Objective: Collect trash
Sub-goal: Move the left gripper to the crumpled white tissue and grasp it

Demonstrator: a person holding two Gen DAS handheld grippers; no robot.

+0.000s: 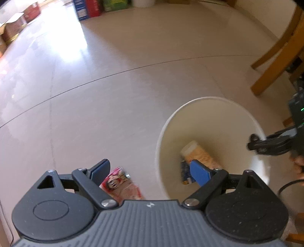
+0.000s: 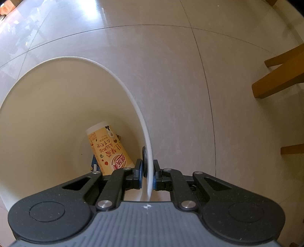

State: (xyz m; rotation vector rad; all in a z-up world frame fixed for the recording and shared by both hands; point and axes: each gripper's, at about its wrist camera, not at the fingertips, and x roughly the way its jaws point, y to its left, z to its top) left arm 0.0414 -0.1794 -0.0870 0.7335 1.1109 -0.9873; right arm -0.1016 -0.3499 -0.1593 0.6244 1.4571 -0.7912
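A white trash bin (image 1: 228, 121) stands on the tiled floor, holding an orange printed paper cup (image 1: 197, 153) and a blue carton (image 1: 185, 172). My left gripper (image 1: 148, 165) is open above the floor just left of the bin, its right finger over the bin's mouth. A pink snack wrapper (image 1: 119, 183) lies on the floor under its left finger. My right gripper (image 2: 147, 165) is shut on the bin's rim; the white bin wall (image 2: 57, 95) runs between its blue pads. The cup (image 2: 108, 148) lies tilted inside, over the blue carton (image 2: 94, 163). The right gripper (image 1: 254, 145) also shows at the bin's right edge.
Wooden chair legs (image 1: 275, 57) stand to the right of the bin, and these chair legs (image 2: 281, 79) show in the right wrist view too. Blue, red and green boxes (image 1: 89, 9) line the far wall. Cardboard boxes (image 1: 15, 26) sit far left. Open tiled floor stretches ahead.
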